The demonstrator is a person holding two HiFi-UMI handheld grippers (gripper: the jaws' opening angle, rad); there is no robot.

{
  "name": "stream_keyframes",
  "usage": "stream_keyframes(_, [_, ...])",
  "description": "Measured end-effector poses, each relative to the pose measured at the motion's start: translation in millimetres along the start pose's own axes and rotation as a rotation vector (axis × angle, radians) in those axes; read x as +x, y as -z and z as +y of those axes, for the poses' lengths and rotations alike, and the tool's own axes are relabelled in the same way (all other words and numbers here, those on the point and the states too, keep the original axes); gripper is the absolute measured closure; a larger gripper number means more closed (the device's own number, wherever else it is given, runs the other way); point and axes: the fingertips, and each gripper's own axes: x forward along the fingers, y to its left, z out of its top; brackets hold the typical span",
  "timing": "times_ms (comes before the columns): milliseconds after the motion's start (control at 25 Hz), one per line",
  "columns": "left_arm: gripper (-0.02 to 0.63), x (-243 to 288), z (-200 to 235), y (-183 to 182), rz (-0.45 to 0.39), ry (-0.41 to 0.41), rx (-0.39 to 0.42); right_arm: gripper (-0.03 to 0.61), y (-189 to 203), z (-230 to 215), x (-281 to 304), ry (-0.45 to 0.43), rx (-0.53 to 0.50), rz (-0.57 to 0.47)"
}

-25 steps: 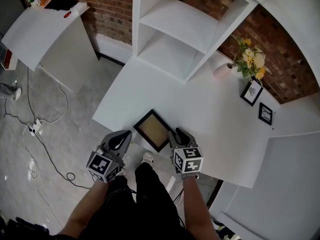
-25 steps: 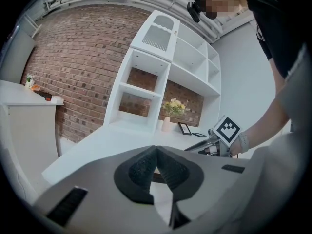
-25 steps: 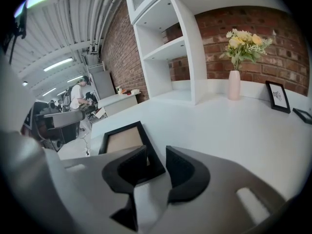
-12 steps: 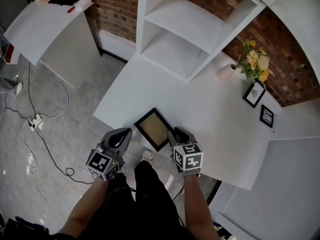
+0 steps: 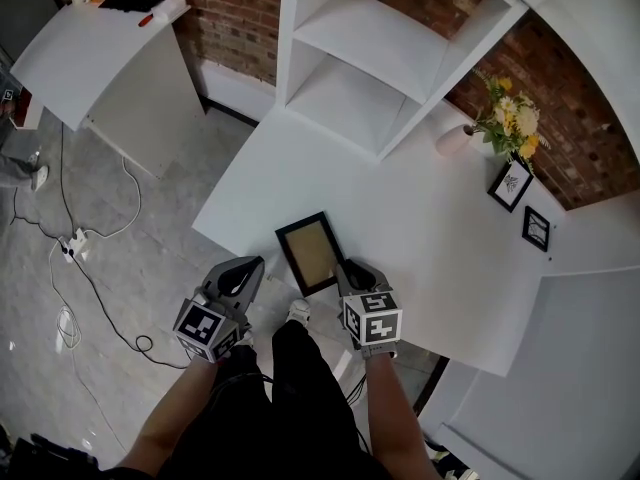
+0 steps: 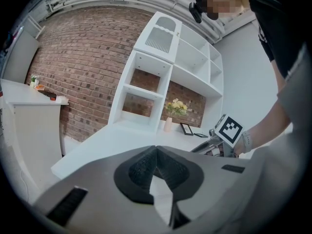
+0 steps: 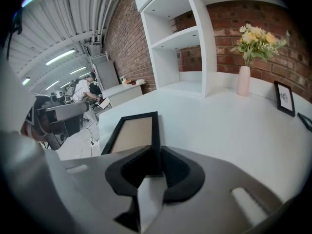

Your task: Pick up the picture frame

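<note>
A black picture frame (image 5: 308, 253) with a tan panel lies flat on the white table (image 5: 430, 228), close to its front edge. My right gripper (image 5: 347, 272) sits at the frame's near right corner. In the right gripper view the frame's black edge (image 7: 155, 140) runs between the dark pads of this gripper (image 7: 155, 168). Its jaws have just been closing and now press on that edge from both sides. My left gripper (image 5: 236, 280) hangs left of the frame, off the table and over the floor. In the left gripper view its pads (image 6: 155, 165) meet with nothing between them.
A white shelf unit (image 5: 370, 58) stands at the table's back. A vase of yellow flowers (image 5: 505, 118) and two small black frames (image 5: 508, 183) (image 5: 533, 228) are at the far right. A white counter (image 5: 90, 58) and floor cables (image 5: 80, 258) lie left.
The picture frame has turned on the table, its far end swinging right, so it now lies more upright in the head view. The right gripper stays at its near corner. The left gripper kept still.
</note>
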Motion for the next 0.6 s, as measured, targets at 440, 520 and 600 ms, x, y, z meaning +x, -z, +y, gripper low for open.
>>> stream_keyframes(440, [0.615, -18.1, 3.5, -4.2, -0.009, 0.021, 0.011, 0.512, 16.0, 23.4, -9.8, 0.052, 0.071, 0.026])
stream_keyframes(520, [0.615, -21.3, 4.5, -4.4, -0.010, 0.027, 0.014, 0.512, 18.7, 27.5, -11.7, 0.057, 0.083, 0.023])
stream_keyframes(600, [0.615, -25.0, 6.2, -2.2, -0.006, 0.032, 0.012, 0.512, 21.2, 32.1, -13.5, 0.063, 0.099, 0.019])
